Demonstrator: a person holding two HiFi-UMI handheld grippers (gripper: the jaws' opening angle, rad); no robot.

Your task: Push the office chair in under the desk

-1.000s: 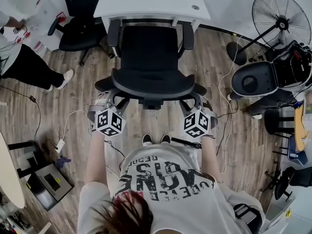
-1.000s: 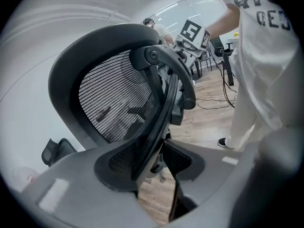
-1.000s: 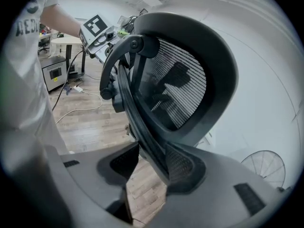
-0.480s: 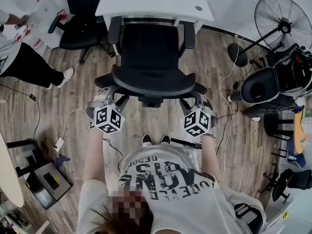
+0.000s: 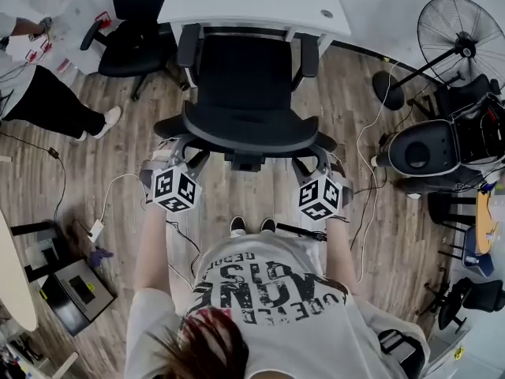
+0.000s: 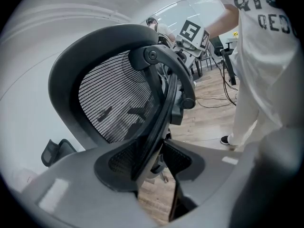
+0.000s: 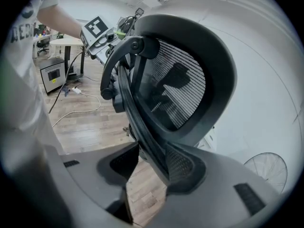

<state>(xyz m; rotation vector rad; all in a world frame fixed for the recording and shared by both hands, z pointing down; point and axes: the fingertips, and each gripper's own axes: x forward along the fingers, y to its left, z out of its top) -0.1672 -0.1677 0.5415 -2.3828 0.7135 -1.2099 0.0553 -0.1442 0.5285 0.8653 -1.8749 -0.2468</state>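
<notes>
Closest in, the person stands on the wood floor (image 5: 118, 148) with both arms stretched forward, shoes (image 5: 252, 226) just behind the office chair (image 5: 245, 93). The left gripper (image 5: 183, 164) (image 6: 156, 163) sits at the left end of the chair's curved backrest (image 5: 248, 139). Its jaws are drawn narrow with the backrest's black rim (image 6: 164, 122) running up from between them, the mesh panel to the left of the rim. The right gripper (image 5: 309, 170) (image 7: 148, 163) mirrors it at the right end, its jaws likewise close-set on the rim (image 7: 137, 122), which lies against the right-hand pad while a sliver of floor shows beside the other. The chair faces away from the person and straight toward the desk (image 5: 252, 2), its front-to-back line square to the desk's near edge and its backrest spanning crosswise between the two grippers. Its seat reaches up to that edge, and the two armrests (image 5: 188, 46) end right at it; most of the seat lies out in front of the desk. Farther off, a second black chair (image 5: 130, 38) stands left of the desk with another person (image 5: 39, 105) beside it. A standing fan (image 5: 461, 34) is at the far right, and cables (image 5: 364, 133) trail across the floor.
</notes>
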